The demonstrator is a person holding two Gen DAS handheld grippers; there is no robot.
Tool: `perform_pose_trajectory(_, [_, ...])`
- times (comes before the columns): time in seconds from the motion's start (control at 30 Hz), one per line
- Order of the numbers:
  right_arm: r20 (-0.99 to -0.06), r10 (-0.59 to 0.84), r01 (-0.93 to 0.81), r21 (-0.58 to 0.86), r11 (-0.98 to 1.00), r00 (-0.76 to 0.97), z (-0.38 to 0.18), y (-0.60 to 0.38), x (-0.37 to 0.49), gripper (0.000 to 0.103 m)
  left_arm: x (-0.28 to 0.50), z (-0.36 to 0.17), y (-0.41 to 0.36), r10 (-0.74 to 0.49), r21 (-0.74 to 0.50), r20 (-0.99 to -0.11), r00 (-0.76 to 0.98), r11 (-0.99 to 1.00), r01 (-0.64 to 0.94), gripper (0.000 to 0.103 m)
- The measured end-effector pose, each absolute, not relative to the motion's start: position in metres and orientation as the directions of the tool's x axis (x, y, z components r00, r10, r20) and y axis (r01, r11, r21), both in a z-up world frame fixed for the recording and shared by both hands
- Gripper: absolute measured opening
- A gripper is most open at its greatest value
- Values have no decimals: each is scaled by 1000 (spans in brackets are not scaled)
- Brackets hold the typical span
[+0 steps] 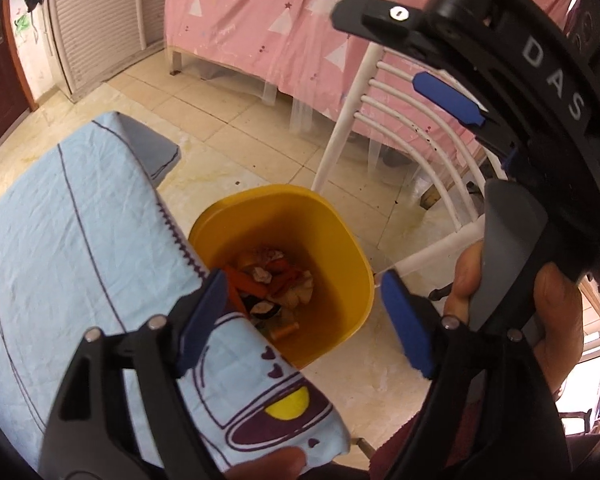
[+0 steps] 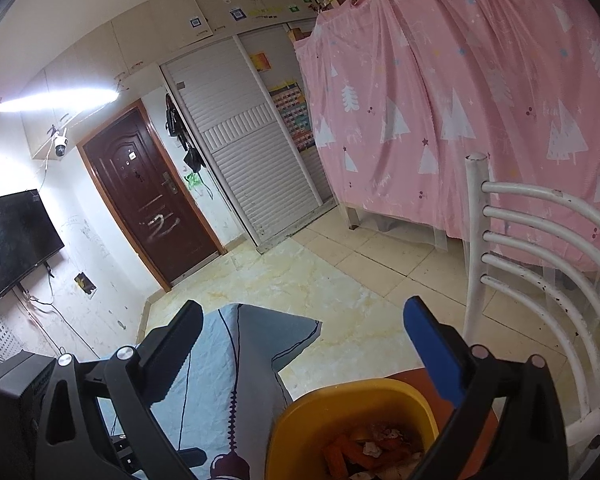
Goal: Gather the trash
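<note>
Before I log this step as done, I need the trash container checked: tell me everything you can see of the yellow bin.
The yellow bin is an open, lidless container that looks like smooth plastic, with a rounded-square rim. It stands upright on the tiled floor, beside the table's blue cloth, whose edge overlaps its rim in the left wrist view, with a white chair on its other side. Its bottom holds orange scraps and crumpled paper. Neither gripper touches it.
</note>
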State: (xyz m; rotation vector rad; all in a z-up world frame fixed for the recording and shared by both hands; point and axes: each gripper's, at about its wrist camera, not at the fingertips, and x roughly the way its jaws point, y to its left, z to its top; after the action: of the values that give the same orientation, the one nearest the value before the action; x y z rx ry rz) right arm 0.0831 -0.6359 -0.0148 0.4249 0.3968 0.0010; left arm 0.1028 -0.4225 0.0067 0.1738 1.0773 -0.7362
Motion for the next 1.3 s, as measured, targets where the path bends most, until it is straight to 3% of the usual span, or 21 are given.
perform_pose_trajectory(0.37, [-347,126,20,390,920,929,-9,-606,94,94,110,13,-350,-460,-191,-794,397,809,557,96])
perform_pose_trajectory(0.6, [-337,176,-58,332,941,925,-1,-563,103,94,110,17,-294,-395,-127,-748,534,875,468,97])
perform_pose_trajectory(0.97, [-342,312,-233,251,939,887,0,-471,117,94,107,22,-207,-179,-5,-668,722,972,236,97])
perform_pose_trajectory(1.3, [-315,432,-369,239,898,845,-4,-393,108,94,101,13,-135,-3,45,-624,781,998,40,97])
